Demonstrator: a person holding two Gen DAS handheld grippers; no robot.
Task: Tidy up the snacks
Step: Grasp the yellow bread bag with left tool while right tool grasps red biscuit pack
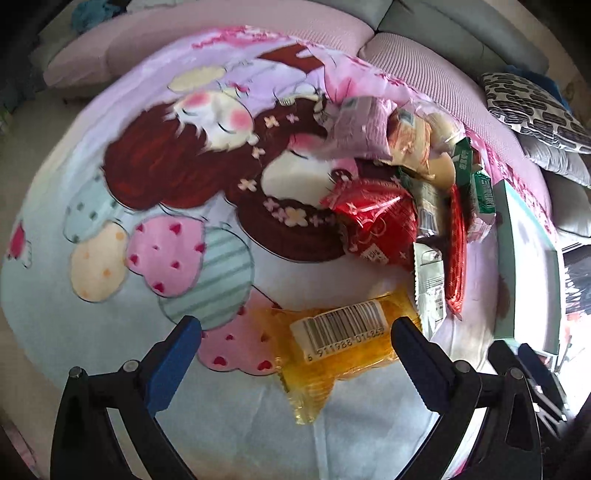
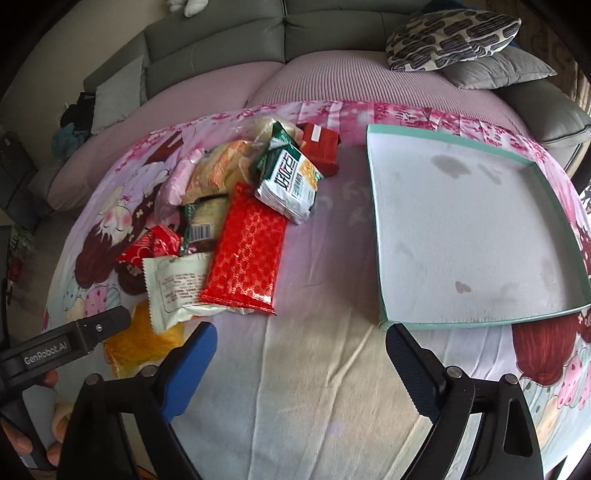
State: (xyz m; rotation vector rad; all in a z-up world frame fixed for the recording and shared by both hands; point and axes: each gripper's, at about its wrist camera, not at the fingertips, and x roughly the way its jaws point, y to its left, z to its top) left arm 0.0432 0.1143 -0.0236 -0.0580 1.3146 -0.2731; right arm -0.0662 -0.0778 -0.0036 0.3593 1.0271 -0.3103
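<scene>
My left claw (image 1: 295, 332) stands wide over the cartoon-printed cloth (image 1: 122, 280) that covers the surface, and a yellow packet with a barcode label (image 1: 332, 354) lies flat on the cloth between its blue fingers (image 1: 173, 365), though neither pad presses on it. My right claw (image 2: 299, 347) is also spread wide, with only bare cloth between its fingers and nothing held. From the left wrist the snack pile (image 1: 413, 192) shows crowded and blurred toward the right, a red packet (image 1: 373, 229) nearest, and the teal-rimmed box lid (image 1: 517, 266) appears only edge-on at the surface's right side. The right wrist view opens that lid (image 2: 373, 221) out: its pale, stained inside lies empty near the surface's right edge, one corner just beside my right finger. That view also separates the pile (image 2: 236, 206) at the middle-left of the surface: a long red patterned packet (image 2: 247, 254), a green and white packet (image 2: 291, 184) leaning above it, a white packet with small print (image 2: 177, 288), and the yellow packet (image 2: 144, 343) at the near-left, partly under my left claw's black body (image 2: 74, 339). Behind the surface runs a grey sofa (image 2: 207, 33) with a patterned cushion (image 2: 450, 37).
</scene>
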